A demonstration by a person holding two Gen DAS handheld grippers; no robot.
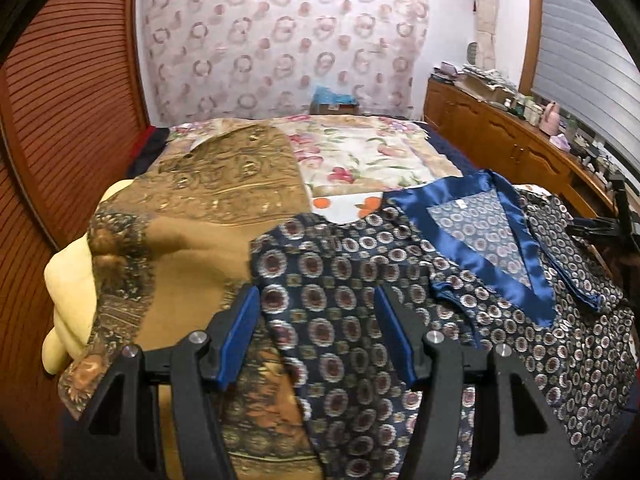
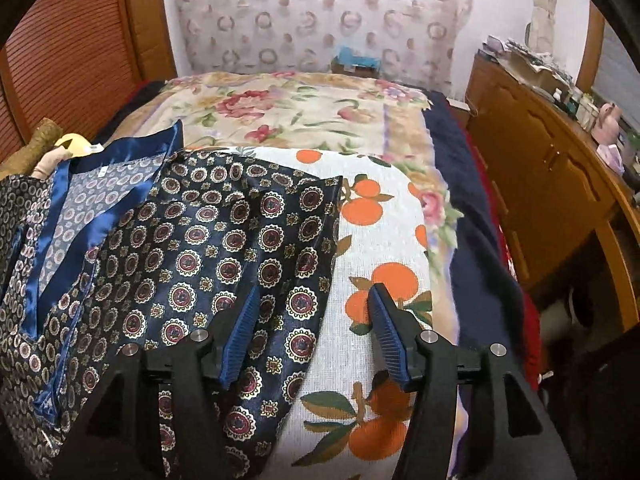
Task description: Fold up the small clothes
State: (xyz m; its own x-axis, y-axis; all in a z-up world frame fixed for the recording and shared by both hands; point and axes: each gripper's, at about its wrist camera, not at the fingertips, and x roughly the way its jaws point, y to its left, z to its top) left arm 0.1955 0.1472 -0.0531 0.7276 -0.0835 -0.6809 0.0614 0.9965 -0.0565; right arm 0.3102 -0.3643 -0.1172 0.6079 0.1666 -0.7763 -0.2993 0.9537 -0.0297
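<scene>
Clearly neither tool grips anything: the left gripper [image 1: 316, 334] hangs with its jaws parted above the navy medallion-print garment [image 1: 360, 280], cloth visible in the gap but no pad pressing on it, and the right gripper [image 2: 314, 332] stands released too, one finger over the garment's edge and the other over the orange-print cloth [image 2: 384, 248]. The garment lies spread across the lower middle and right of the left wrist view, its blue satin collar [image 1: 516, 236] open toward the upper right, one side lapping the brown patterned cloth [image 1: 208, 208] at centre left. The likeliest trouble, as I judge it, is a pinch that takes the wrong layer: on the right the garment's hem lies flat on the orange-print cloth, so closing there could gather both; on the left the overlap with the brown cloth invites the same mistake. The fabric looks glossy and slippery, so a shallow bite may let it slide out mid-lift and leave a crooked fold. Uneven lifting by the two sides could also skew the collar.
</scene>
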